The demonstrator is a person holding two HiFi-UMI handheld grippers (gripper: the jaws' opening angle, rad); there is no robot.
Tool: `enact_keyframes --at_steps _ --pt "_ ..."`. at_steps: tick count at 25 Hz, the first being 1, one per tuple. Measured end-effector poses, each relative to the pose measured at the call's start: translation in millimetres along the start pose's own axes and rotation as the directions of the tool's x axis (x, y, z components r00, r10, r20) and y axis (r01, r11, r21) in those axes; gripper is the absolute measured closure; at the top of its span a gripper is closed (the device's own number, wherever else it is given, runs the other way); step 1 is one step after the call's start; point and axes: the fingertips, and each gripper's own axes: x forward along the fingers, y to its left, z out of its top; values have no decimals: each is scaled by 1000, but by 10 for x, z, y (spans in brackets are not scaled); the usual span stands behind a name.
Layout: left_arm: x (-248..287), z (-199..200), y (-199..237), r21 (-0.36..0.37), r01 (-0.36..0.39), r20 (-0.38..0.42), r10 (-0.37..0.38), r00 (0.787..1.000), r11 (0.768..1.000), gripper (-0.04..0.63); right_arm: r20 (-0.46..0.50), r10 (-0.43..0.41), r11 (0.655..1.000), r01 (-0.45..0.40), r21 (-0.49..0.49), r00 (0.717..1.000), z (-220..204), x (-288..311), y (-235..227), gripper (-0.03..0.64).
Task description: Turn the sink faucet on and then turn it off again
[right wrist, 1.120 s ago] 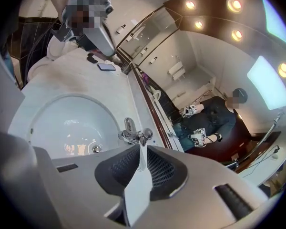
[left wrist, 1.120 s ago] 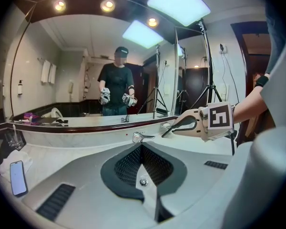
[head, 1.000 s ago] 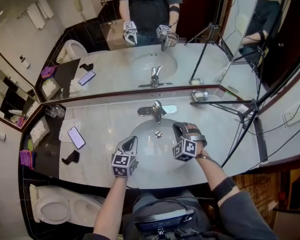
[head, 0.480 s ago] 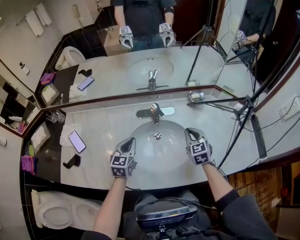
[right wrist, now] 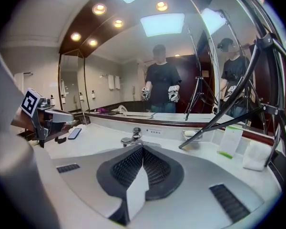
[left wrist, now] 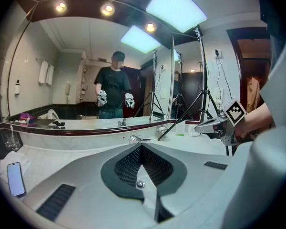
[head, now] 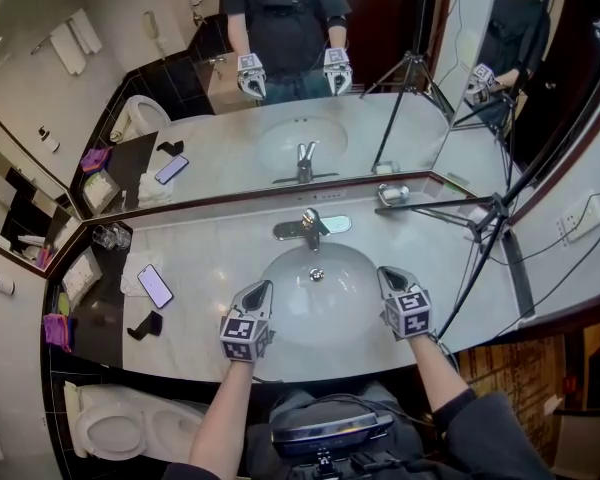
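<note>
Marble counter (head: pixel 210 248) runs the full width beneath a wall mirror (head: pixel 400 118), with its back edge against the mirror's dark trim and its front edge nearest the person. A white oval sink (head: pixel 325 313) sits in the middle, with bare counter on both sides. A tripod (head: pixel 495 216) stands at the right end and its legs cross the counter there, so room is tighter on that side than on the left. The left tool (head: pixel 261 290) hovers over the sink's near-left rim, jaws clenched on nothing. The right tool (head: pixel 388 274) hangs above the near-right rim, jaws likewise pressed together and empty. Both are well apart from the faucet (head: pixel 311 226), which stands at the sink's back edge with open basin in front of it. A phone (head: pixel 154 285) lies on the left stretch of counter. A soap dish (head: pixel 392 194) sits at the back right.
</note>
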Motion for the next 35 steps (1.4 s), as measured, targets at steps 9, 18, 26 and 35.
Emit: enact_keyframes --at_steps 9,18,26,35 --pt "-3 11 10 8 -17 6 17 1000 1000 609 -20 9 999 -9 -39 1000 -22 117 32 597" --pt "64 -16 45 4 -27 -3 27 1000 1000 609 -67 37 997 -41 -67 997 23 420 89 592" --pt "185 -71 99 1 -27 -13 27 1000 1000 607 -122 100 990 -111 -89 987 157 950 252 498" --pt "300 -215 183 -10 -22 -69 22 997 1000 609 -219 105 987 -128 -92 970 113 1632 368 405"
